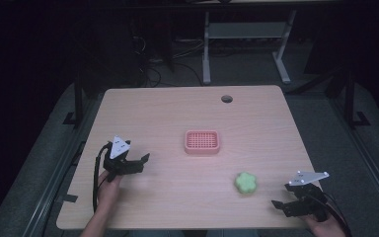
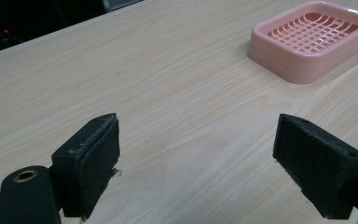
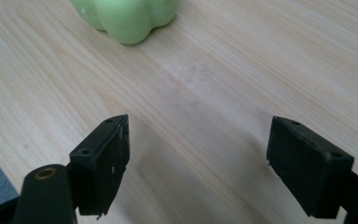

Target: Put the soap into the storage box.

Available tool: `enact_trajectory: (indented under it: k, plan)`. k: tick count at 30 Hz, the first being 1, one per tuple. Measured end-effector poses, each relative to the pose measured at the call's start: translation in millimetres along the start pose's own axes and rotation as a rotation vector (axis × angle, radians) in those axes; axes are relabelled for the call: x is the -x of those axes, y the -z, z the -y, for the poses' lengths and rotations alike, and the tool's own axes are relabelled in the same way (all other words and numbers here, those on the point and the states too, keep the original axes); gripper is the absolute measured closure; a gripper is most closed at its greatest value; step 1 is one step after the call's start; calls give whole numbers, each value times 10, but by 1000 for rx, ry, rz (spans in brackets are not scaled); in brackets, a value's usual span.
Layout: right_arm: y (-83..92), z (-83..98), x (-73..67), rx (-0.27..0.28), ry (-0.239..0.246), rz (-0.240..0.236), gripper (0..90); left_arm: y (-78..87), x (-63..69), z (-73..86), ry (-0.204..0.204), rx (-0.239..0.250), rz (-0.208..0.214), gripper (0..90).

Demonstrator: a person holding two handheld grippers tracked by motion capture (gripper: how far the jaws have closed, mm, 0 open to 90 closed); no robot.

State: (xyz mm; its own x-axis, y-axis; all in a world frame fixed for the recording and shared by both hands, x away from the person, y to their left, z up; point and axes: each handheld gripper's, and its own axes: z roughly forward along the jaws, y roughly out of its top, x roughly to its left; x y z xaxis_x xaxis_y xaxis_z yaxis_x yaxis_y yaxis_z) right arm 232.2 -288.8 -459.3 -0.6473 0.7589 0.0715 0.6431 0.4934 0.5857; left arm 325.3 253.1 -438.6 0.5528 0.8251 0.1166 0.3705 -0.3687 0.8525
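Note:
A pink soap dish with a slotted grid floor lies near the middle of the wooden table. A green flower-shaped soap rests on the wood to its lower right. My left gripper hovers over the table's left side, open and holding nothing; the pink dish lies ahead and to the right of its jaws. My right gripper stands open near the front right edge, a short way right of the soap. The green soap lies just beyond its jaws, with nothing between them.
A round cable hole sits near the table's far edge. Beyond the table stand a white desk frame and loose cables on a dark floor. Bare wood stretches between the two grippers.

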Motion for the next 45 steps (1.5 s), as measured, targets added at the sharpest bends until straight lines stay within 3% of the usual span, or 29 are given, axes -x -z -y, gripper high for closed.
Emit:
enact_trajectory:
  k: [5, 22, 34, 45]
  plan:
    - [-57, -53, -29, -6, 23, -8, 206, 6, 3, -2, 0, 2, -2, 143]
    - [-1, -258, -166, -23, 77, -13, 191, 23, 0, 0, 2, 0, -4, 143]
    - [64, -470, -211, -65, 85, -16, 158, 20, -17, 6, 4, -2, -4, 143]
    - [-25, -738, -287, -98, 137, -33, 152, 52, -45, 8, 20, 7, -7, 143]
